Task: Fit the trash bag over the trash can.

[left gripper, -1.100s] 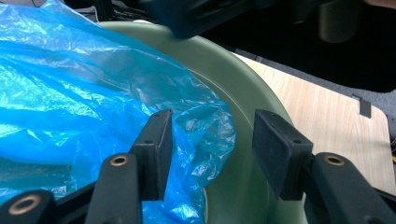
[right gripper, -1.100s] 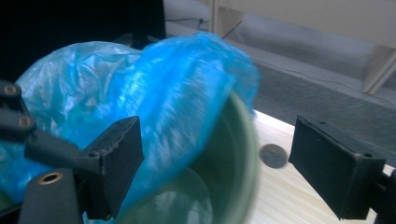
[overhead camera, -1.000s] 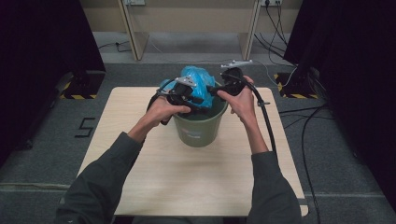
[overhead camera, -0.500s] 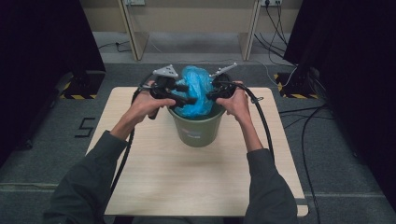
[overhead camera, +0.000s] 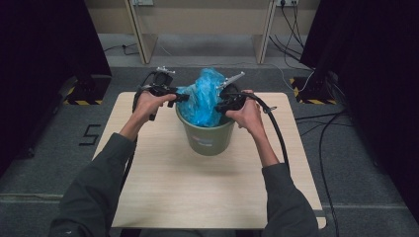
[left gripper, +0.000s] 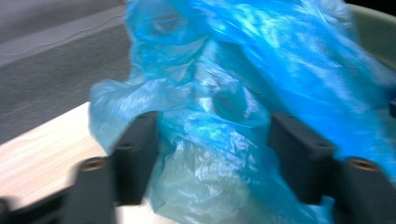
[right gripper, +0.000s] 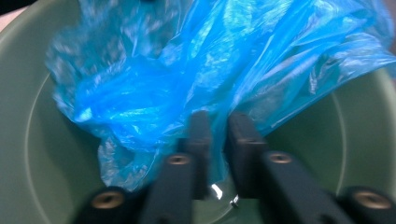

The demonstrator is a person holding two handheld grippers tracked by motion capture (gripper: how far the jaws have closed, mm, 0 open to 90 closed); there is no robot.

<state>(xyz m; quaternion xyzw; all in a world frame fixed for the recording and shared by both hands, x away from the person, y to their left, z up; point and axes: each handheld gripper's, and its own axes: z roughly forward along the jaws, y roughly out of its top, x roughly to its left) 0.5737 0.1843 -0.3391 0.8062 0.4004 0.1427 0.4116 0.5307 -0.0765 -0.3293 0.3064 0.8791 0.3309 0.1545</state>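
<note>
A green bucket (overhead camera: pixel 210 138) stands mid-table with a crumpled blue plastic bag (overhead camera: pixel 202 96) rising out of it. My left gripper (overhead camera: pixel 184 98) reaches in from the bucket's left rim. In the left gripper view its jaws (left gripper: pixel 212 126) stand wide with a loose bulge of the bag (left gripper: pixel 219 70) between them, and they have just been closing. My right gripper (overhead camera: pixel 221 106) is at the right rim. Its jaws (right gripper: pixel 219 116) are a narrow gap apart at the bag's lower edge (right gripper: pixel 163 70), inside the bucket (right gripper: pixel 28 140), and they have just been opening.
The pale wooden table (overhead camera: pixel 207 192) is bare around the bucket. Black cables (overhead camera: pixel 276 133) trail from the right gripper over the table's right side. Dark curtains flank the table, with a wooden frame (overhead camera: pixel 138 34) on the floor behind it.
The left hand has moved left, from over the bucket to its left rim. The right gripper has sunk a little toward the right rim. The bag now stands taller between them.
</note>
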